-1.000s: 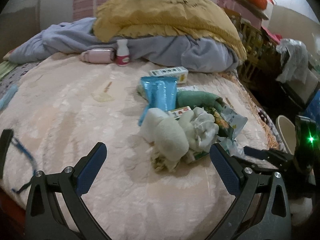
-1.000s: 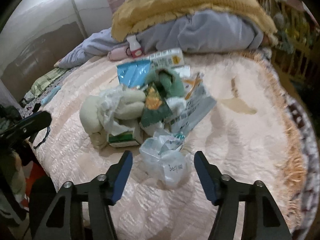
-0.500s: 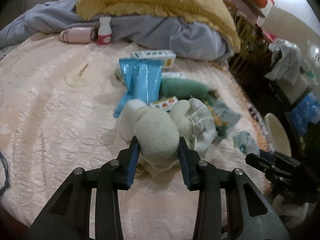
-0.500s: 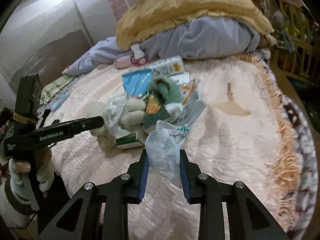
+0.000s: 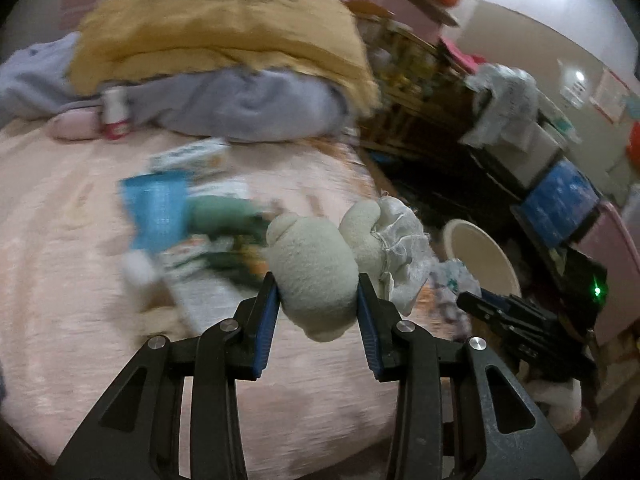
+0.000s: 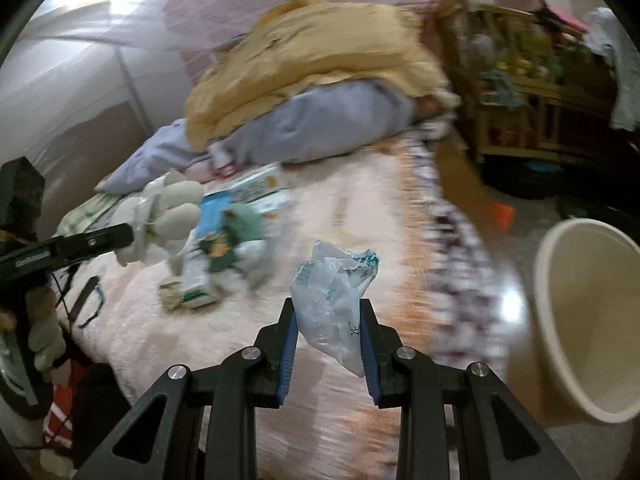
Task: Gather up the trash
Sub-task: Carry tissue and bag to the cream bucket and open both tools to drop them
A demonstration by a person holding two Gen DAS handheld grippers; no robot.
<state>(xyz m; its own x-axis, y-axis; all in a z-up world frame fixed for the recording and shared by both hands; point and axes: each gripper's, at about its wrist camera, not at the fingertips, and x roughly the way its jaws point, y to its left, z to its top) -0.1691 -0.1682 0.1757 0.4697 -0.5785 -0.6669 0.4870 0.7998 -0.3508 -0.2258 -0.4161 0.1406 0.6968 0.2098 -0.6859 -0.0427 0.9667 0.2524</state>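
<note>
My left gripper [image 5: 317,300] is shut on a cream wad of cloth and crumpled white wrapping [image 5: 320,268], held above the pink bedspread [image 5: 72,280]. It also shows in the right wrist view [image 6: 168,216]. My right gripper [image 6: 329,320] is shut on a crumpled clear plastic bag [image 6: 334,300] with green print, lifted off the bed. A cream trash bin [image 6: 592,320] stands on the floor at the right, also in the left wrist view [image 5: 480,252]. A pile of trash stays on the bed: a blue packet [image 5: 156,208], a green wrapper [image 5: 220,212], a carton [image 6: 192,280].
A yellow blanket [image 5: 216,28] on a grey quilt [image 5: 248,108] lies at the bed's far end, with a small white bottle [image 5: 114,114] and a pink case [image 5: 74,126]. Wooden shelves [image 6: 532,92] and stacked boxes [image 5: 560,196] stand to the right.
Both grippers have lifted their loads off the bed and swung right toward the bin. One second ago both were open; both closed half a second ago.
</note>
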